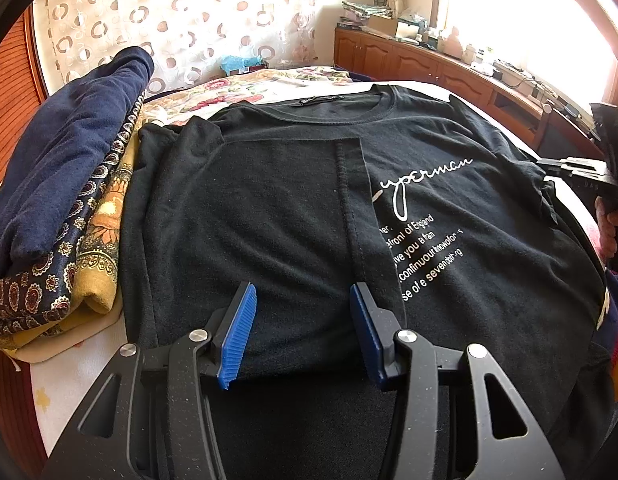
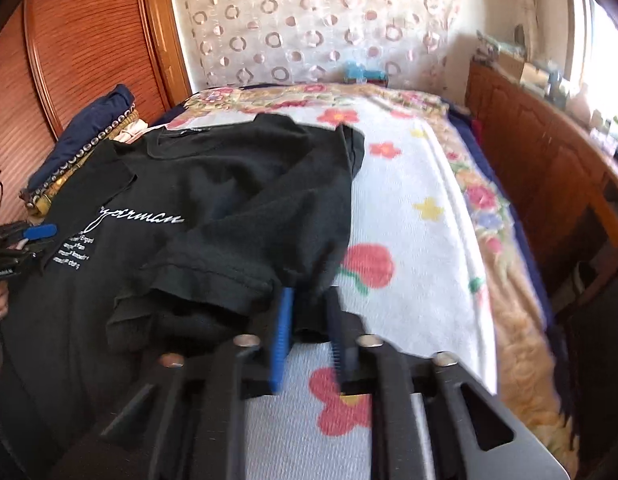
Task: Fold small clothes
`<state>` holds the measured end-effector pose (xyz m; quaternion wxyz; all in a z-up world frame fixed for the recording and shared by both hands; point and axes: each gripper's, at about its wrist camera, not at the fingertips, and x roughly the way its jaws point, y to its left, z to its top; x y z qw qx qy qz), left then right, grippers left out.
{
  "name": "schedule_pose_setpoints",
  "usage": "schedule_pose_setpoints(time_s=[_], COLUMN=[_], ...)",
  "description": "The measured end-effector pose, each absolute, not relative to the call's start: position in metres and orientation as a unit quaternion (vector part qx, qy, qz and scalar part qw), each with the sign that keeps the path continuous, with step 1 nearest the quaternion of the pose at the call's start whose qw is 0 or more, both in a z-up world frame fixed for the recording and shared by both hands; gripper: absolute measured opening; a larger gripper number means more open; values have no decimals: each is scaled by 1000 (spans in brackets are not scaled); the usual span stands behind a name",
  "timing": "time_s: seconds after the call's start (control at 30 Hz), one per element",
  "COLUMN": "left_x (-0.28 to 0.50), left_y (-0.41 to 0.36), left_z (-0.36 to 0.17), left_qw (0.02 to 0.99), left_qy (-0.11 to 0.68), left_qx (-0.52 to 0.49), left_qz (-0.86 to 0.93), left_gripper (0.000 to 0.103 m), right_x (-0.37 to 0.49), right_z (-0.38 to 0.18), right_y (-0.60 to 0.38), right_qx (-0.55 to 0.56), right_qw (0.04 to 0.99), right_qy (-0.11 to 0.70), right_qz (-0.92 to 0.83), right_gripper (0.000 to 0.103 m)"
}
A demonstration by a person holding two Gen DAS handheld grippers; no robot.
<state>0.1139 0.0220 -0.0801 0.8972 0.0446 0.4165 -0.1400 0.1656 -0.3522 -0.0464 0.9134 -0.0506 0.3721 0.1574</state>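
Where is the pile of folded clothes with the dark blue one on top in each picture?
Left wrist view: the pile of folded clothes fills the left side, right beside the black T-shirt.
Right wrist view: the same pile sits small at the far left, behind the T-shirt, before the wooden wardrobe door.
Shared landmark: the white "Superman" lettering on the shirt.

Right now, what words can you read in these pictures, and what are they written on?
All on the black T-shirt, partly hidden by its folded side:
"yperman", in white script, first letter covered.
"front of England"
"ve you a fam"
"continuou", rest too garbled to read.
"se of a seven", rest too garbled to read.
Neck label: too small to read.
Sticker on the left gripper, seen from the right wrist: too blurred.
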Motion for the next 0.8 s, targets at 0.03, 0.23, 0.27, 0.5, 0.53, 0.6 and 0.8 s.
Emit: schedule_pose_setpoints(time_s=[0.03, 0.23, 0.27, 0.5, 0.53, 0.6, 0.8], left_x=[113, 110, 108, 98, 97, 96, 94], left_y=[23, 29, 30, 40, 41, 42, 45], left_z=[-80, -74, -73, -58, -57, -54, -50], left_qw=[898, 902, 903, 912, 913, 914, 918], left_qy=[416, 408, 406, 388, 385, 382, 375], left_qx=[43, 29, 27, 10, 8, 5, 1], left_qz=[-136, -137, -136, -133, -133, -134, -133], left_gripper=[50, 50, 50, 50, 50, 50, 50], right_x=[164, 161, 164, 196, 201, 209, 231], right_z=[-42, -12, -8, 14, 14, 16, 6], right_y=[-353, -328, -320, -252, -243, -225, -209], right_qx=[-54, -64, -70, -91, -91, -89, -97], right_qw=[917, 926, 925, 914, 912, 908, 908], right_qy=[364, 320, 316, 295, 294, 292, 299], right_qz=[156, 191, 199, 262, 271, 285, 278], right_gripper=[9, 4, 4, 3, 3, 4, 18])
